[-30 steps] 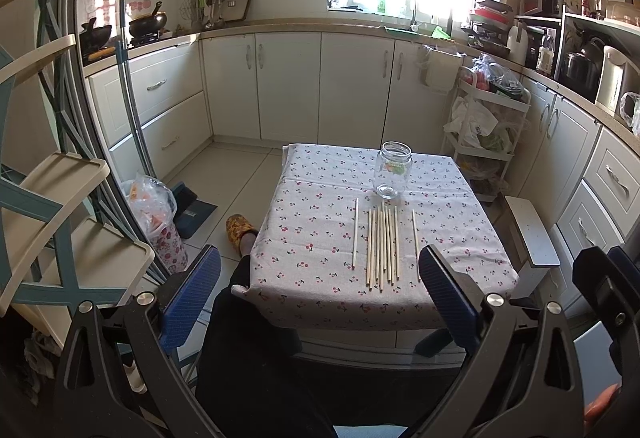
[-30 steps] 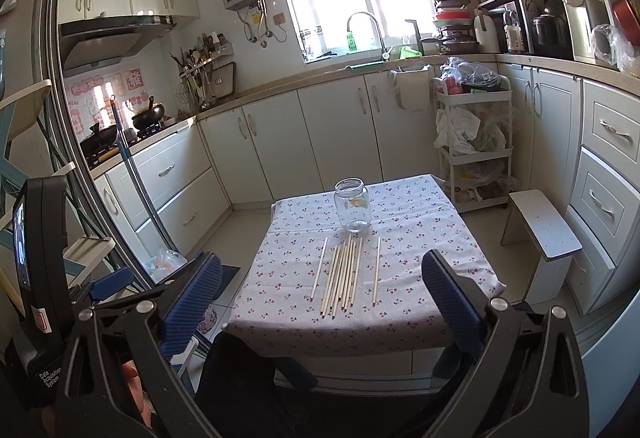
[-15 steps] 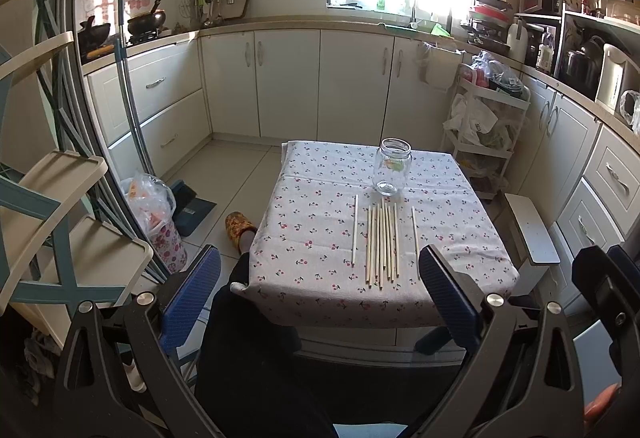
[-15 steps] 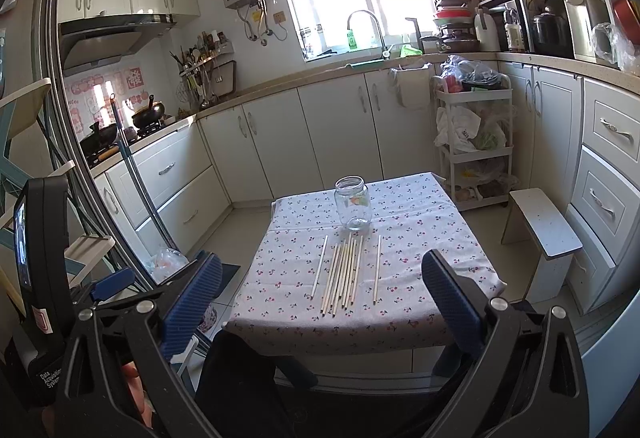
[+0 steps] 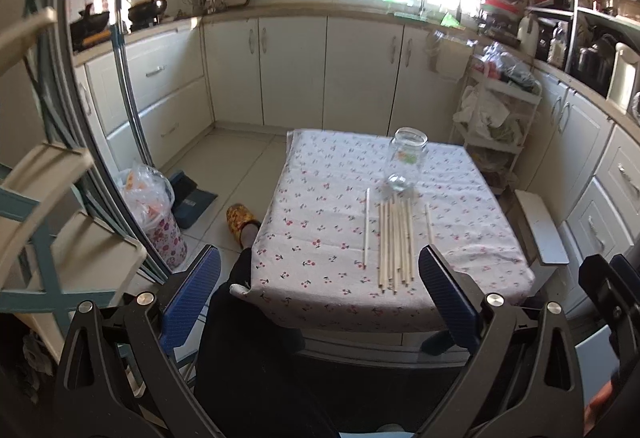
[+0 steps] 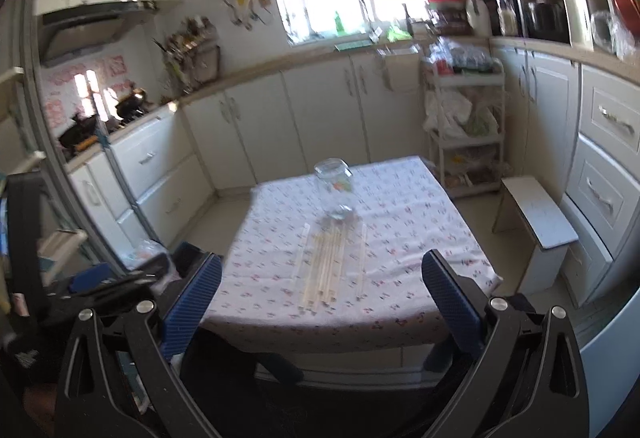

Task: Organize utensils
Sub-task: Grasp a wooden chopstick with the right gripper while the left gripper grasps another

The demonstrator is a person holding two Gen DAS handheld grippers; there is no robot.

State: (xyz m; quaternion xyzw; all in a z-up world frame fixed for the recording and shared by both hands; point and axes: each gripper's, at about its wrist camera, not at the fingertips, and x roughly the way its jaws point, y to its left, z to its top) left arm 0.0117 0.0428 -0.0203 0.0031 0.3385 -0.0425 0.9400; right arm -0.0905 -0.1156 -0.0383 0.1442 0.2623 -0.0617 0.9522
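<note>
Several wooden chopsticks (image 5: pixel 394 244) (image 6: pixel 326 264) lie side by side on a small table (image 5: pixel 320 230) (image 6: pixel 400 238) covered with a cherry-print cloth. An empty clear glass jar (image 5: pixel 406 164) (image 6: pixel 336 193) stands upright just beyond their far ends. My left gripper (image 5: pixel 320 302) is open, held back from the table's near edge, with nothing between its blue pads. My right gripper (image 6: pixel 322 302) is also open and empty, short of the same edge. The left gripper's body shows at the lower left of the right wrist view.
A person's dark-clothed leg and a yellow slipper (image 5: pixel 240 220) are at the table's left front. A white stool (image 5: pixel 540 230) (image 6: pixel 538 222) and a storage cart (image 6: pixel 464 125) stand to the right. White cabinets ring the room; a bagged bin (image 5: pixel 154 205) sits left.
Both grippers have moved closer to the table, which looms larger. The right wrist view has swung and is motion-blurred. The chopsticks and jar have stayed put.
</note>
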